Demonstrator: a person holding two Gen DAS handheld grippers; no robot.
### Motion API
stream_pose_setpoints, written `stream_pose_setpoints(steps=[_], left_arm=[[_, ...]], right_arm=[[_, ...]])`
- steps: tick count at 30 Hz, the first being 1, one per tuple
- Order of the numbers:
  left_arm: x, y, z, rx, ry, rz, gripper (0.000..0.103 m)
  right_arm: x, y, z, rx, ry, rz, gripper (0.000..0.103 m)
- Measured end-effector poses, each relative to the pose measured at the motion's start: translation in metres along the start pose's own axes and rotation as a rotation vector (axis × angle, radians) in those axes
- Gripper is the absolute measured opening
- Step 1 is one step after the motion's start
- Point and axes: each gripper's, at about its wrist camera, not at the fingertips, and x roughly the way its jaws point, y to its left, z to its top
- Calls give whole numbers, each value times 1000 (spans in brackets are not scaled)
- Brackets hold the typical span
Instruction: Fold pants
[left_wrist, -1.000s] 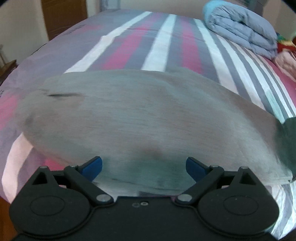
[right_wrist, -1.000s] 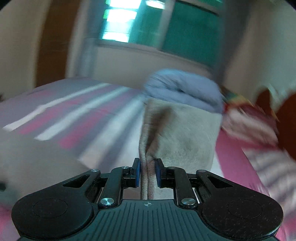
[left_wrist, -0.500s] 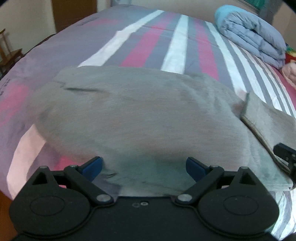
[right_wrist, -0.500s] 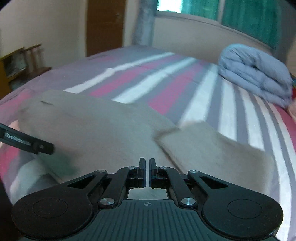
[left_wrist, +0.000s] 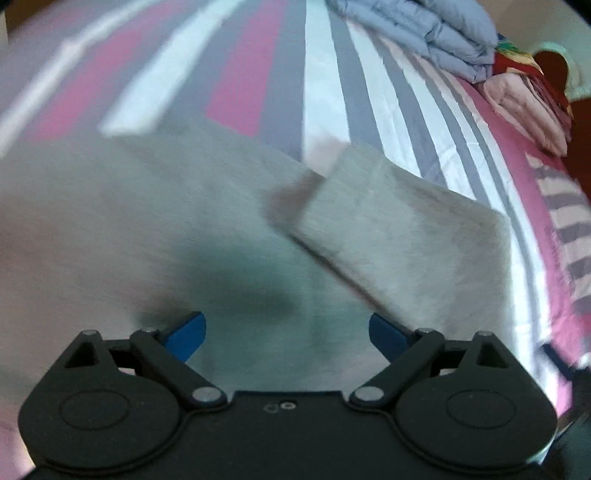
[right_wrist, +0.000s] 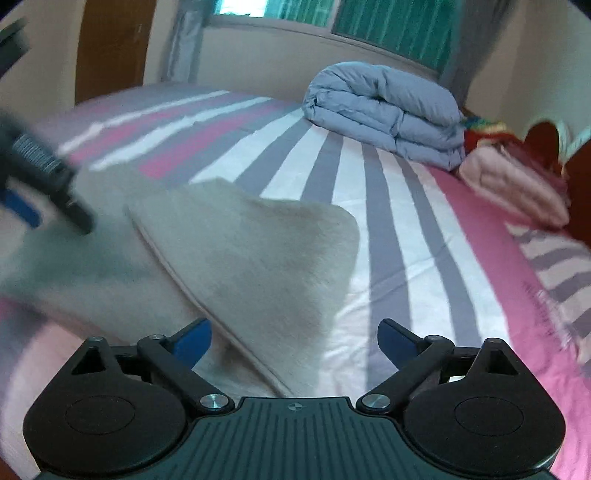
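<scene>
- One pair of grey-beige fleece pants (right_wrist: 236, 258) lies folded over near the striped bed's (right_wrist: 406, 236) near edge.
- Two grippers: left gripper (left_wrist: 287, 334) closing, right gripper (right_wrist: 294, 341) opening, neither pinching cloth.
- One folded blue-grey quilt (right_wrist: 384, 110) at the far edge.

Bed (right_wrist: 388, 206): striped sheet bare across the middle and toward the far edge, open for passage. Gray pants (right_wrist: 240, 258) cover the near-left part, folded flap on top, flat and low. Far end blocked by a folded blue-gray comforter (right_wrist: 384, 110), with a pink folded blanket (right_wrist: 517, 184) just beside it at the right edge. Left gripper (right_wrist: 40, 184) hangs over the pants at the left, blurred. Bare strip between pants and blanket is wide.
</scene>
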Motion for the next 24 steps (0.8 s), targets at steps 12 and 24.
stream_pose_setpoints(steps=[12,24], left_arm=[[39,-12,15,-130,-18,-37,79],[37,-3,18,-205,-112,-89,18]], right_arm=[[16,-5,-39,91,67,45,96],[13,-16,-49,206,89,70,96]])
